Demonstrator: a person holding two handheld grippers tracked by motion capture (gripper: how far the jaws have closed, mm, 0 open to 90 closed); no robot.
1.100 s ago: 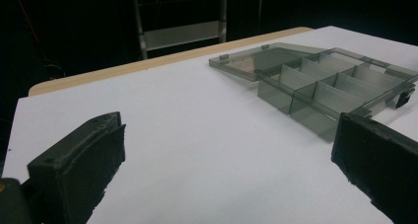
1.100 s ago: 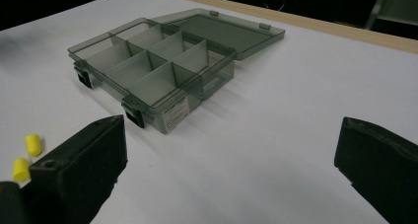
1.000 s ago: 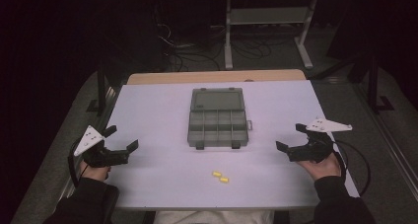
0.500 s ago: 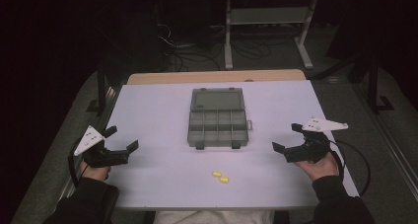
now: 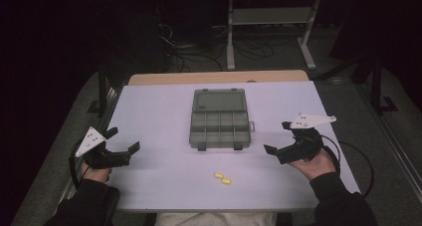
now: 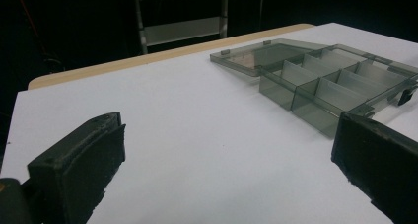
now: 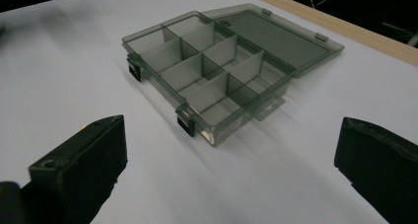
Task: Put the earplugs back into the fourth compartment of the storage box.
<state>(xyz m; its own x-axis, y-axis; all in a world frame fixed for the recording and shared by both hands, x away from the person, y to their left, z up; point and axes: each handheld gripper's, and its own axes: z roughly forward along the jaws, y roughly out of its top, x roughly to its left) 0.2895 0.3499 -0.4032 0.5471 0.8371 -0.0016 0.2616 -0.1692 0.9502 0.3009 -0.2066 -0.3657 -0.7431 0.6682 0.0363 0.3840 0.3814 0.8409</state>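
A grey see-through compartment box [image 5: 219,129] lies open at the table's middle, its lid [image 5: 219,99] flat on the far side and its several compartments bare. Two small yellow pieces [image 5: 222,178] lie side by side on the table in front of it. My left gripper [image 5: 123,139] is open near the table's left edge, well away from the box. My right gripper [image 5: 277,137] is open just right of the box's front corner. The left gripper view has the box [image 6: 335,81] ahead to the right of wide-apart jaws. Straight ahead of the spread jaws in the right gripper view lies the box [image 7: 212,71].
The white table top [image 5: 159,111] ends in a wooden strip [image 5: 219,77] at the far edge. Beyond it the floor is dark, with a metal stand [image 5: 268,17] and cables. A cable [image 5: 358,161] trails from my right gripper over the table's right edge.
My right gripper has shifted a little left, toward the box. The left gripper, the box and the yellow pieces have stayed put.
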